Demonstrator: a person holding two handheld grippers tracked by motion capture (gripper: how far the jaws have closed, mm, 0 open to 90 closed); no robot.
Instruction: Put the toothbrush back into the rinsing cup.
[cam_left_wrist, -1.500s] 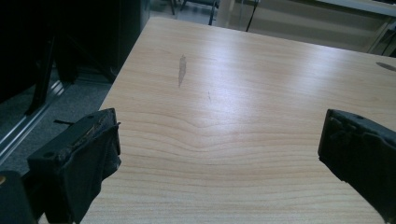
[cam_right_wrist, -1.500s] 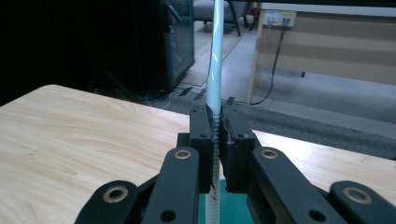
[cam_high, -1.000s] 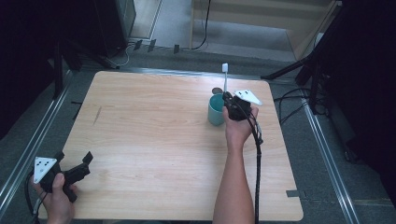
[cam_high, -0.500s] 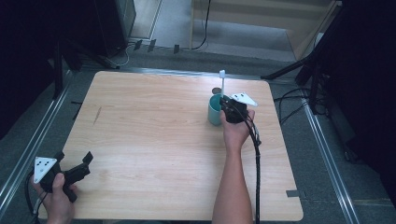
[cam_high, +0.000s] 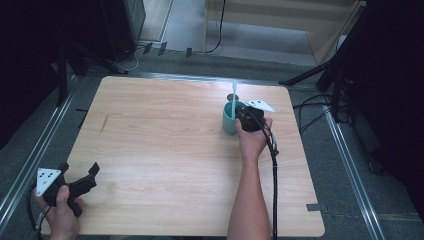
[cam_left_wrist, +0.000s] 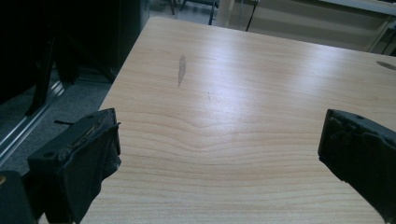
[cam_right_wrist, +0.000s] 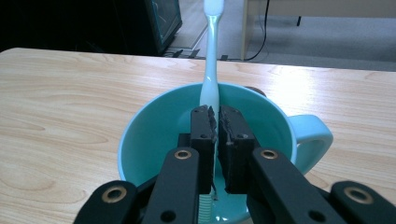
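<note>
I see a pale wooden counter (cam_high: 165, 150) on grey floor, dark stands around it. My right tongs (cam_right_wrist: 218, 122) are clamped on a white-and-mint toothbrush (cam_right_wrist: 211, 60), held upright with its lower end inside a teal mug (cam_high: 229, 120) at the counter's far right. My left tongs (cam_high: 80, 176) gape wide, holding nothing, at the near left corner. A dark smudge (cam_left_wrist: 181, 70) marks the wood.

a lab-like recording room: bare wooden table (cam_high: 165, 150) on metal rails (cam_high: 30, 150), cables (cam_high: 310, 112) across grey carpet.
</note>
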